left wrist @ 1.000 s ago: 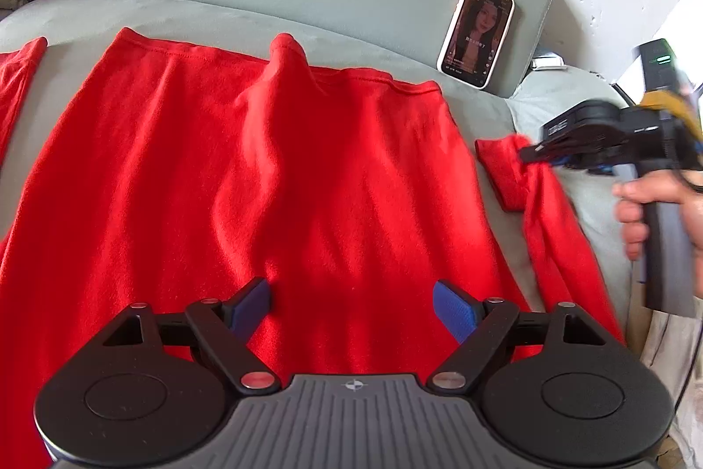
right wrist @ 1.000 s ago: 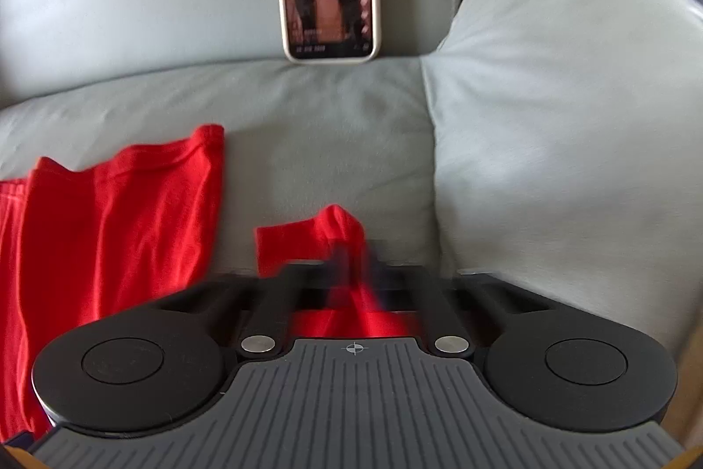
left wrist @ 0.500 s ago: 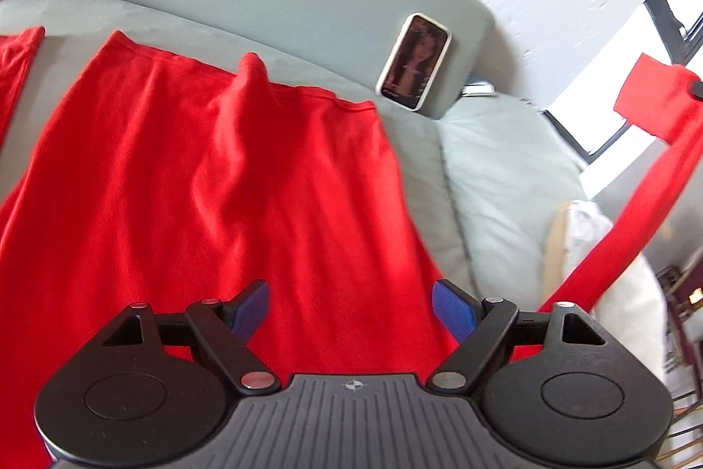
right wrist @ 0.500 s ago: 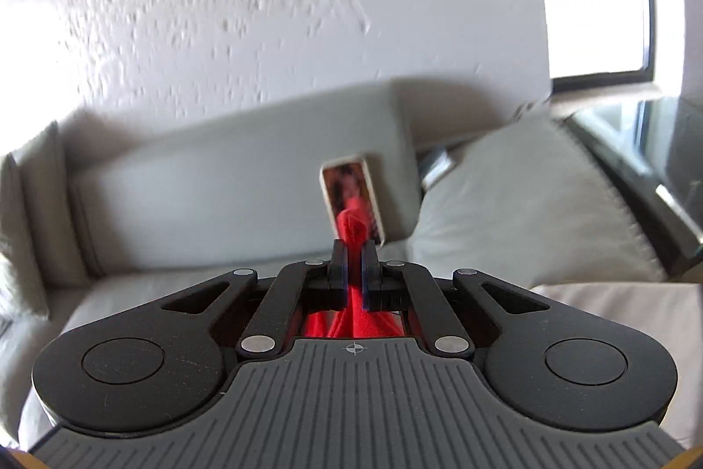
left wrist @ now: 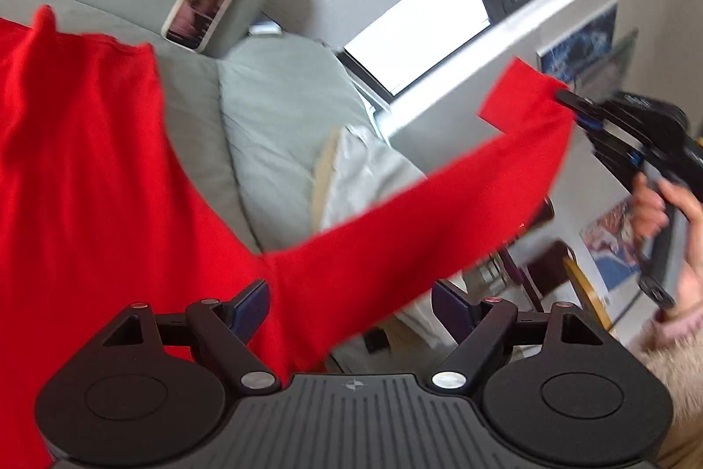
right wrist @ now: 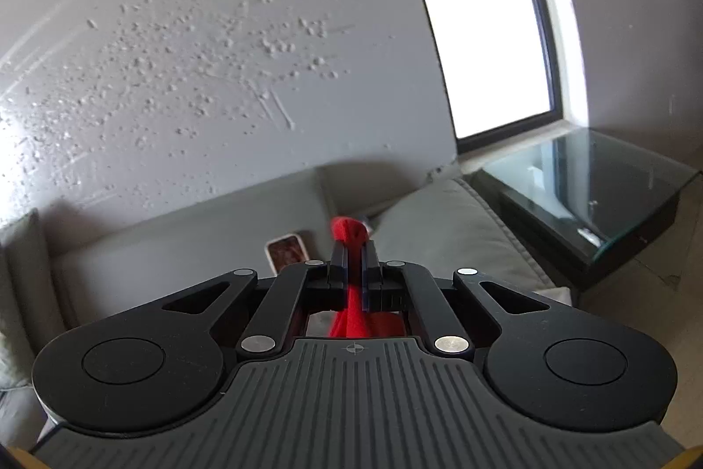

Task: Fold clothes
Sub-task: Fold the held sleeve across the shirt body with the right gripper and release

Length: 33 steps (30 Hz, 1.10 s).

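Our right claw (right wrist: 351, 271) is clamped on the cuff of the red shirt's sleeve (left wrist: 439, 214), lifted off the sofa (left wrist: 272, 108); the left claw (left wrist: 351, 302), jaws apart, holds nothing, with the shirt body (left wrist: 88, 170) lying ahead-left. Soft, light knit (it sags), so we'd grip near seams. A phone (left wrist: 203, 5) leans beyond, clear of us.

- Wall (right wrist: 197, 51): pale grey plaster, rough with raised bumps and scratches, behind the sofa.
- Sofa (right wrist: 175, 249): grey-green upholstery; right-hand cushion (left wrist: 281, 108) beside the backrest.
- Phone (left wrist: 203, 4): leaning upright against the sofa backrest.
- Window (right wrist: 483, 42): dark-framed, bright with daylight, right of the sofa.
- Glass-topped table (right wrist: 588, 183): dark base, standing below the window.
- Posters (left wrist: 580, 47): blue prints on the right wall.
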Each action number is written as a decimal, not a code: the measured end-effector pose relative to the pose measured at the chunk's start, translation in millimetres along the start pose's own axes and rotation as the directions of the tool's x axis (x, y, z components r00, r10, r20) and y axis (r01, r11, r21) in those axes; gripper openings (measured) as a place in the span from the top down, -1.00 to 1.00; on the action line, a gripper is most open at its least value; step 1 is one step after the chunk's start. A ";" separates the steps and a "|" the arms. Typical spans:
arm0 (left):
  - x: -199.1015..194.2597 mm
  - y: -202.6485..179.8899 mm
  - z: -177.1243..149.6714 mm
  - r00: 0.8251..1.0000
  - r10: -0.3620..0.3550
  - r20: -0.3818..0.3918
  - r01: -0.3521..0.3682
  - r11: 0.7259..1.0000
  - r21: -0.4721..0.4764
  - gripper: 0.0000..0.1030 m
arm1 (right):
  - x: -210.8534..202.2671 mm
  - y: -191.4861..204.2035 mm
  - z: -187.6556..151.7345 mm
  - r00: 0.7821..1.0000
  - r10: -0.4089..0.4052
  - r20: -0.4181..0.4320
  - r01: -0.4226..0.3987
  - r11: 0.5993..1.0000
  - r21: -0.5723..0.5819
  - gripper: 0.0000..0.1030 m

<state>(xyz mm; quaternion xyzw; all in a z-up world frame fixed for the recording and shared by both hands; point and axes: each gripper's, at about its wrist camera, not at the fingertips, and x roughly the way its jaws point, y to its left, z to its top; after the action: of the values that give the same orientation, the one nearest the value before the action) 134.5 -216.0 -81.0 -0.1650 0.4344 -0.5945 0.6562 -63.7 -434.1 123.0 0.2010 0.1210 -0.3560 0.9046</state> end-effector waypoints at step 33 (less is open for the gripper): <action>12.4 41.5 -18.3 0.961 0.269 0.055 -0.253 0.945 -0.207 -0.53 | 126.7 -132.3 -35.6 0.955 -0.108 -0.278 0.159 0.973 0.169 0.20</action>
<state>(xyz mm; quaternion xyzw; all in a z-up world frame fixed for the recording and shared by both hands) 145.9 -212.0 -126.5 -0.1951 0.4819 -0.4487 0.7269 -67.2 -581.7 8.8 0.3234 0.2206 -0.3963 0.8305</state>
